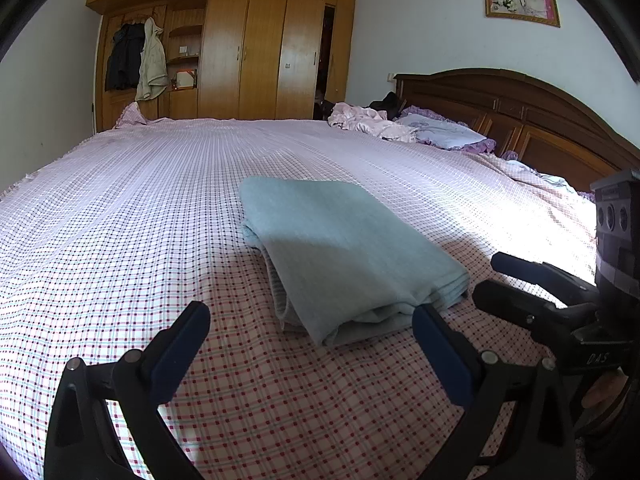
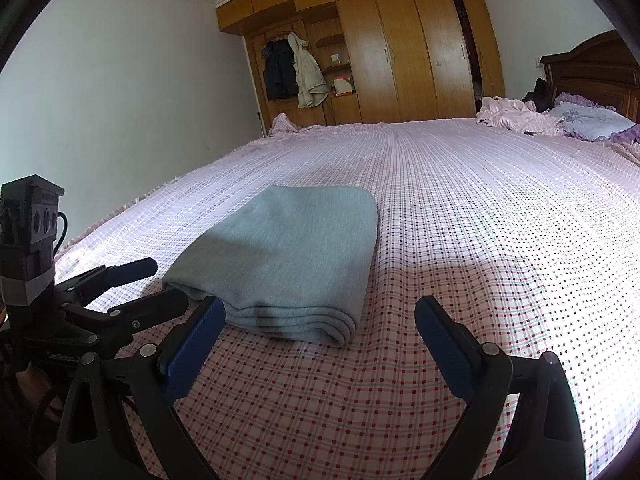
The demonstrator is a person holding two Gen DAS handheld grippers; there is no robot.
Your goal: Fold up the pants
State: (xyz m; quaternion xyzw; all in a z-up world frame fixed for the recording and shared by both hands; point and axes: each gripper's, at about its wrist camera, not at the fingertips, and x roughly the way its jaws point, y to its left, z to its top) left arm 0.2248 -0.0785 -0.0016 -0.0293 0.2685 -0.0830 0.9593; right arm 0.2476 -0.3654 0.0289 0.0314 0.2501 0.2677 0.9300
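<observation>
Since the pants (image 1: 344, 256) already lie as a compact folded stack on the bedsheet (image 1: 120, 208) just ahead of the fingertips, only release and withdrawal appear to remain. Left gripper (image 1: 312, 332) and right gripper (image 2: 320, 328) both stand spread wide, holding nothing. Back each one straight away from the stack's near edge, keeping the fingers (image 2: 196, 344) off the cloth.

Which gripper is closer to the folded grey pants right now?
About equal; I cannot tell. The left gripper is open at the near left corner of the pants, the right gripper open at the near right corner.

The folded pants (image 1: 340, 256) lie on the bed (image 1: 140, 208). Both grippers sit near the pants' front edge, left gripper (image 1: 312, 344) leftward, right gripper (image 2: 320, 332) rightward. The wardrobe (image 1: 248, 44) stands behind the bed.
</observation>
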